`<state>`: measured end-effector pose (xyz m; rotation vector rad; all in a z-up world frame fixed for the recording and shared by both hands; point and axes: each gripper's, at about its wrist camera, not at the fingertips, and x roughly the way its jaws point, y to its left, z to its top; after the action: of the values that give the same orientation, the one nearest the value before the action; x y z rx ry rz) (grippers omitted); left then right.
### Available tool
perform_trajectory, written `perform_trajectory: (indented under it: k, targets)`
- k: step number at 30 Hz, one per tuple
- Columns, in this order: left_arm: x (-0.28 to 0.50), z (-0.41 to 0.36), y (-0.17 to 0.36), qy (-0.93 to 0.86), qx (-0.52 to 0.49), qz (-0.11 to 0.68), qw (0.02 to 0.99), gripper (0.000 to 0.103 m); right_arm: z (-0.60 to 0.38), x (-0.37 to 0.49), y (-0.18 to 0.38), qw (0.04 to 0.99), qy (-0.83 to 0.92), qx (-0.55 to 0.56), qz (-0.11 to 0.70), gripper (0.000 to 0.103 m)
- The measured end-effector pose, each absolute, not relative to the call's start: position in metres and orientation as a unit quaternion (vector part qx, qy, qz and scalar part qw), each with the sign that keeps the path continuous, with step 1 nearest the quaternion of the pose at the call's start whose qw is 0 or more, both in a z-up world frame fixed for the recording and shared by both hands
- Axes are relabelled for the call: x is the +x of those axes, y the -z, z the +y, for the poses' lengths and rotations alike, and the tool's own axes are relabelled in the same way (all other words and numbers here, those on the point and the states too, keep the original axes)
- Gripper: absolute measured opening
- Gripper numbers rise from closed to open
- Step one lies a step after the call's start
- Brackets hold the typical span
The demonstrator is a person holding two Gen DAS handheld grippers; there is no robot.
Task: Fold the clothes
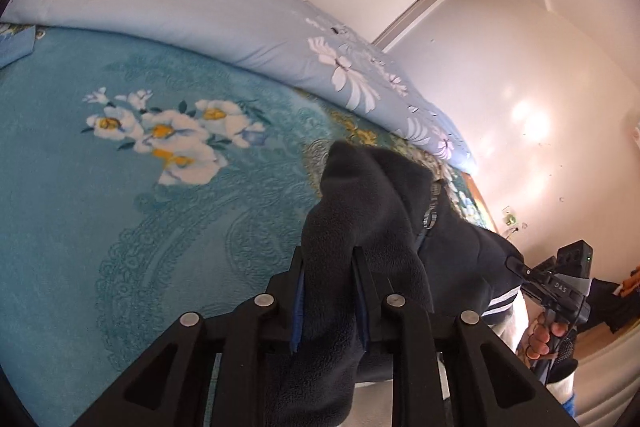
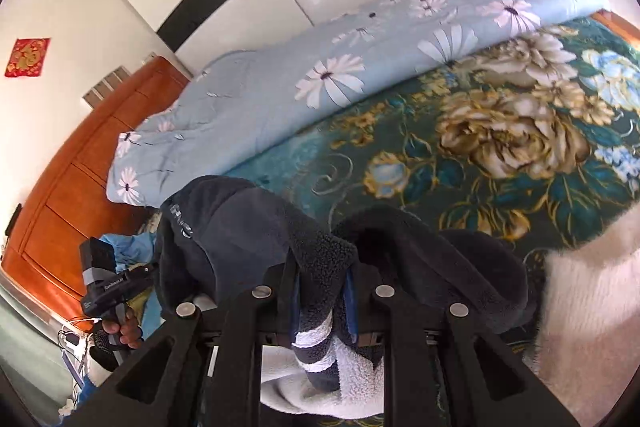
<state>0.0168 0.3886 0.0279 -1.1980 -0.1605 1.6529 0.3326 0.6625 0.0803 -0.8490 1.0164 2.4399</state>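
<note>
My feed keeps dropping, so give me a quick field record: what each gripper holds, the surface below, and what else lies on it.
left gripper: shut on the dark fleece garment
right gripper: shut on the same garment, at a white-striped edge
garment state: lifted, bunched between both grippers, not yet folded
surface: teal floral blanket on the bed
also there: light blue floral duvet along the far side; fluffy white cloth beside the garment
</note>
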Motion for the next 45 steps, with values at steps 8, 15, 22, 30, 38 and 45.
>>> perform_trajectory:
  k: [8,15,22,30,38,45]
  targets:
    - [0.009,0.368,-0.02,-0.716,-0.514,-0.044,0.47,0.033,0.681,0.337,-0.038,0.195,-0.841,-0.309,0.398,0.02]
    - [0.069,0.42,-0.062,-0.698,-0.488,0.021,0.524,0.06,0.675,0.337,-0.033,0.2,-0.839,-0.309,0.4,0.022]
    - [0.085,0.441,-0.033,-0.708,-0.515,0.049,0.48,0.058,0.673,0.345,-0.029,0.195,-0.836,-0.305,0.413,0.023]
    - [0.07,0.397,-0.056,-0.753,-0.468,0.042,0.46,0.011,0.663,0.351,-0.033,0.192,-0.837,-0.307,0.41,0.023]
    - [0.026,0.296,-0.117,-0.809,-0.383,0.053,0.443,0.01,0.643,0.363,-0.047,0.183,-0.853,-0.314,0.375,0.023]
    - [-0.007,0.224,-0.046,-0.814,-0.436,0.068,0.378,0.01,0.619,0.382,-0.035,0.151,-0.86,-0.307,0.379,0.024]
